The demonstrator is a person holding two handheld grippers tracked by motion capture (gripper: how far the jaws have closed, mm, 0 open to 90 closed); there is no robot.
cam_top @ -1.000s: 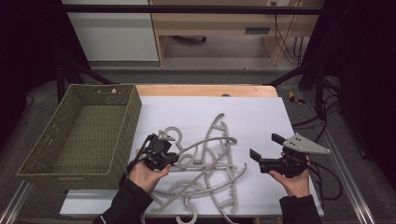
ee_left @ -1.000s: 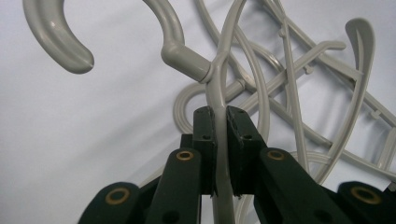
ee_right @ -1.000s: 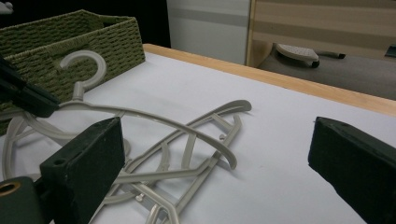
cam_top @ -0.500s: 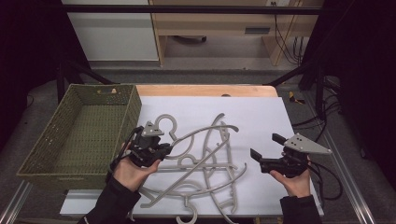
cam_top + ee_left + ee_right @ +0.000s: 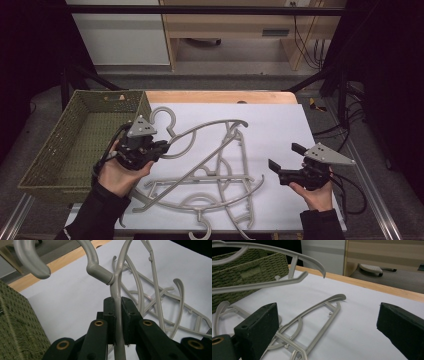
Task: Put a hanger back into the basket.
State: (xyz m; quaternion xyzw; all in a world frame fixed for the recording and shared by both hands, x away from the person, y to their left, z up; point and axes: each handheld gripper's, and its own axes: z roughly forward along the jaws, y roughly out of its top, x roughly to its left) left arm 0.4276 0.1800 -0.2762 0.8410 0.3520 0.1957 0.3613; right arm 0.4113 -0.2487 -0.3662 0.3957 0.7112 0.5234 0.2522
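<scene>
The left gripper (image 5: 117, 322) has its jaws clamped narrow on the arm of a grey hanger (image 5: 116, 287), gripped just below the hook neck so that the hook rises ahead of the jaws and the far arm lifts clear of the white tabletop (image 5: 280, 130); the woven basket (image 5: 75, 145) stands just beside this gripper on its outer side. The right gripper (image 5: 282, 165) is held with its jaws spread wide and empty above bare white surface, well apart from the left, with the pile of hangers (image 5: 215, 185) lying flat between the two. Beyond both jaws the white top ends at a wooden edge strip (image 5: 220, 96), past which lie grey floor and a cabinet (image 5: 120, 35), while the open surface ahead of the right jaws gives free room.
</scene>
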